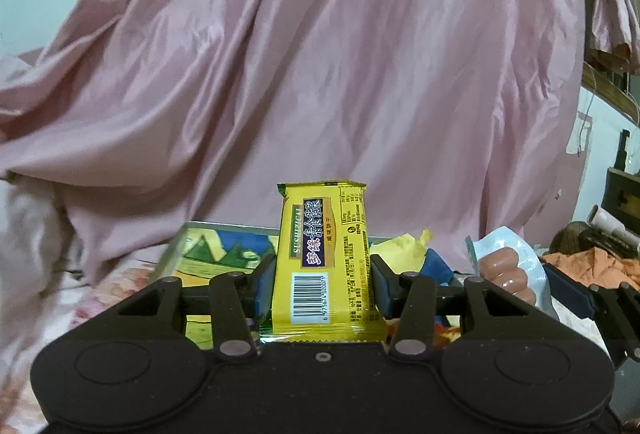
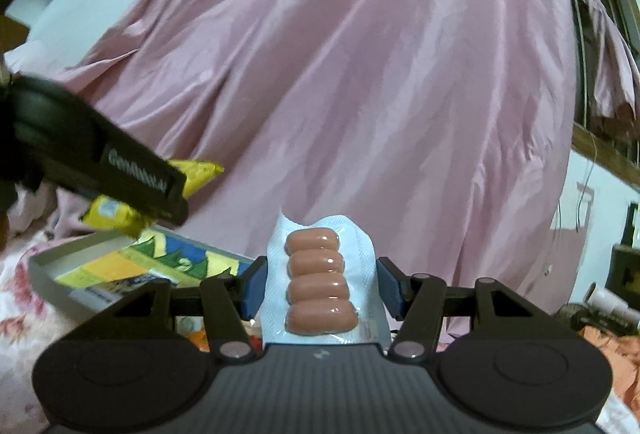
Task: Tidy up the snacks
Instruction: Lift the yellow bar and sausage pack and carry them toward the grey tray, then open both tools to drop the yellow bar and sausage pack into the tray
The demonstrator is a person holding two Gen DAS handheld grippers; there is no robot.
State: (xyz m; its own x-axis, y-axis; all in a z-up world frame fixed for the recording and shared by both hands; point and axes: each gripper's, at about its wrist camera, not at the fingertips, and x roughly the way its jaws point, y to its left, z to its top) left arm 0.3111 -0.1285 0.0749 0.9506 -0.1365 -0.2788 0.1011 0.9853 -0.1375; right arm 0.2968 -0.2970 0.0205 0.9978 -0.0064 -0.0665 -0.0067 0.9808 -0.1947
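The pink curtain (image 1: 320,74) fills most of what I see from both wrists, hanging in folds from twelve o'clock down past centre. Below it, at about eight o'clock in my right view, lies a shallow tray (image 2: 52,266) with a bright green, blue and yellow printed bottom, resting on the floral bedsheet (image 2: 16,298). My left claw (image 1: 323,284) is clenched on a yellow biscuit packet (image 1: 322,258), held upright with its barcode toward the camera, lifted above the tray's far edge. My right claw (image 2: 320,286) grips a clear sealed pack of four small sausages (image 2: 320,282), also upright, off at three o'clock of the biscuit packet in the left view. An orange cloth (image 1: 592,262) is bunched at the far three o'clock edge.
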